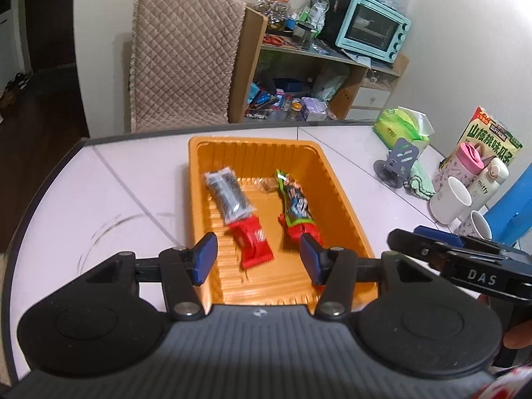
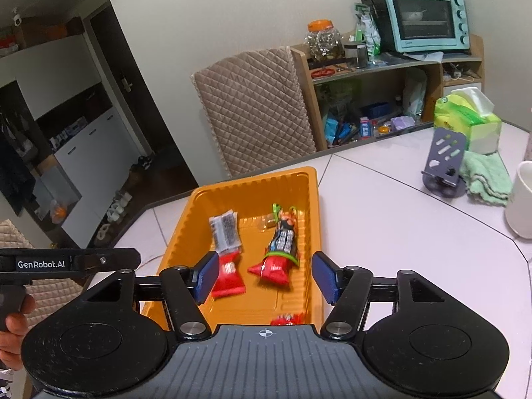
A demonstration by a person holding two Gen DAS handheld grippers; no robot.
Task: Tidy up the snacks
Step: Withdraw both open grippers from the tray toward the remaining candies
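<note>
My left gripper (image 1: 257,259) tilts downward with its blue pads parted and nothing between them. My right gripper (image 2: 264,277) tilts down too, pads spread a little wider and bare. In each wrist view the other gripper juts in from the side, level with the pads, a hand (image 2: 13,329) wrapped around its handle.

Even indoor light, soft shadows, slight motion blur, fisheye-curved edges, dark corners
</note>
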